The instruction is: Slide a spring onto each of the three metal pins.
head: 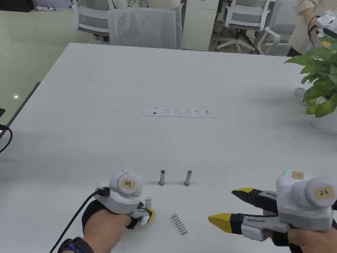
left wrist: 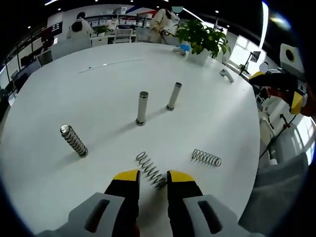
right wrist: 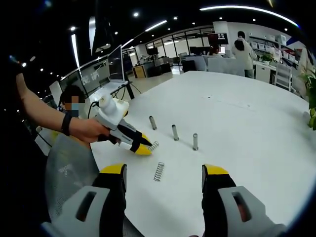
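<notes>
Head view: the left gripper [head: 149, 213] sits low left on the table [head: 210, 74], jaws narrow, with a spring [head: 148, 202] at its tips; I cannot tell if it is pinched. Two bare pins [head: 162, 177] stand just above. The right gripper [head: 230, 205], lower right, gapes wide.

Left gripper view: a third pin [left wrist: 73, 139], at left, wears a coil.

Right gripper view: a loose spring [right wrist: 158, 171] lies low centre.

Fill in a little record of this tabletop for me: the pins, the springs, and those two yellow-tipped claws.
Sprung pin: short silver metal pin, upright, already wearing a coiled wire spring
Bare pins: two, upright
Loose spring: lying flat on the white table
Second spring: one end between the left jaws
Left gripper: yellow-tipped; grip unclear
Right gripper: open, holding nothing
</notes>
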The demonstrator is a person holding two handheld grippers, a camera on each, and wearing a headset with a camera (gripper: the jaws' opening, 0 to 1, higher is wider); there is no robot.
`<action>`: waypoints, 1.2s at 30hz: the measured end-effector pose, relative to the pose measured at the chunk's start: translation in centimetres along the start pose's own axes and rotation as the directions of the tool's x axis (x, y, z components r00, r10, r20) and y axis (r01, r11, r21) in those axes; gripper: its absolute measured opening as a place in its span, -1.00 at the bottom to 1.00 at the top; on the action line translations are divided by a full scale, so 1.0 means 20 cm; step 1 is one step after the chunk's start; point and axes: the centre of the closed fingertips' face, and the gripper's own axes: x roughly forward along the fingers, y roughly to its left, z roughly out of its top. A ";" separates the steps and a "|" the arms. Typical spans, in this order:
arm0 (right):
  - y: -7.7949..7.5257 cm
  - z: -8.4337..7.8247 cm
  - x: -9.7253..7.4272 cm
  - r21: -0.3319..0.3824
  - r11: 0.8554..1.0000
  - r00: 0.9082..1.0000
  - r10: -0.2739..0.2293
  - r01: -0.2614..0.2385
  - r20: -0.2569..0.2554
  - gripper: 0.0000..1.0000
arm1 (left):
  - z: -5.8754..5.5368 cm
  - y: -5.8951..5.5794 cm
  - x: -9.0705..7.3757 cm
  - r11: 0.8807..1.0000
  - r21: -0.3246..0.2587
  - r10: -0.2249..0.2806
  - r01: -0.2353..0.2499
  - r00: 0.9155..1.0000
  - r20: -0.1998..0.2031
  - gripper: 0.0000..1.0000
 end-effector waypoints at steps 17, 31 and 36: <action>0.00 0.00 0.01 -0.003 1.000 1.000 0.006 -0.006 -0.004 0.19 | -0.06 0.07 -0.05 0.991 0.127 0.035 -0.027 0.997 -0.062 -0.95; 0.00 -0.01 0.01 -0.003 1.000 1.000 0.012 -0.012 -0.007 0.19 | -0.06 0.06 -0.04 0.976 0.219 0.043 -0.017 0.992 -0.115 -0.95; 0.01 -0.01 0.02 -0.004 1.000 1.000 0.022 -0.022 -0.013 0.19 | -0.07 0.06 -0.04 0.977 0.213 0.032 -0.005 0.992 -0.124 -0.96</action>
